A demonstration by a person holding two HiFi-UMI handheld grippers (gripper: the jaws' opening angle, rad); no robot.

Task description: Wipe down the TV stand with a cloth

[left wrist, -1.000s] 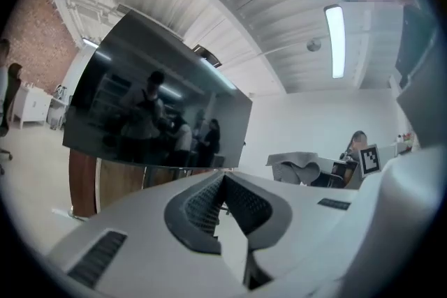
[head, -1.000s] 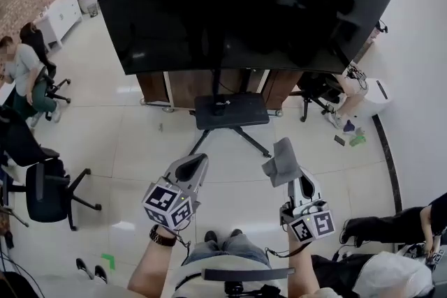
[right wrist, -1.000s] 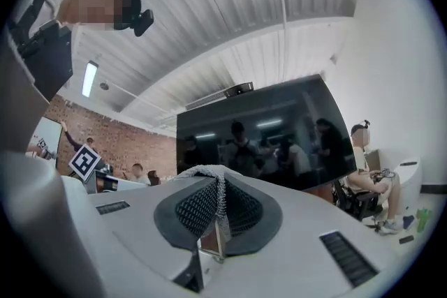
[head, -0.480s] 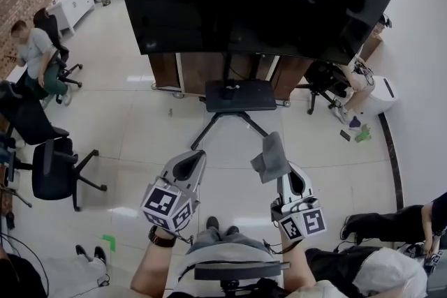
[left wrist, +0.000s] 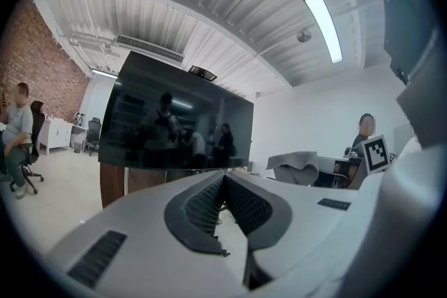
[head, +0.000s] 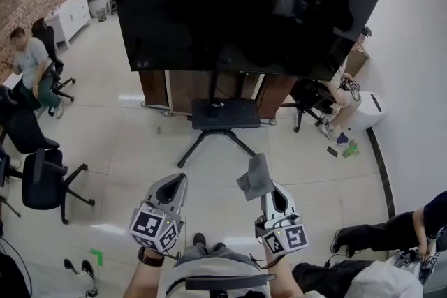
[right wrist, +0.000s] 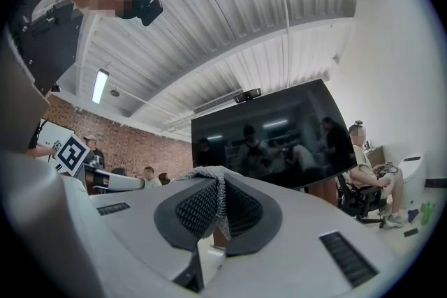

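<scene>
A large dark TV stands on a rolling stand with a black shelf and splayed black legs. My right gripper is shut on a grey cloth, whose woven edge shows pinched between the jaws in the right gripper view. My left gripper is shut with nothing in it; its ribbed pads meet. Both grippers hang well short of the stand, above the tiled floor. In the left gripper view the cloth appears off to the right.
Black office chairs stand at the left, and a seated person is farther back. Another chair and a white bin sit right of the stand. A person's legs stretch across the floor at the lower right.
Both grippers have dropped lower in the head view and drawn back from the stand. The cloth stays held in the right gripper. The head view has shifted, showing more floor.
</scene>
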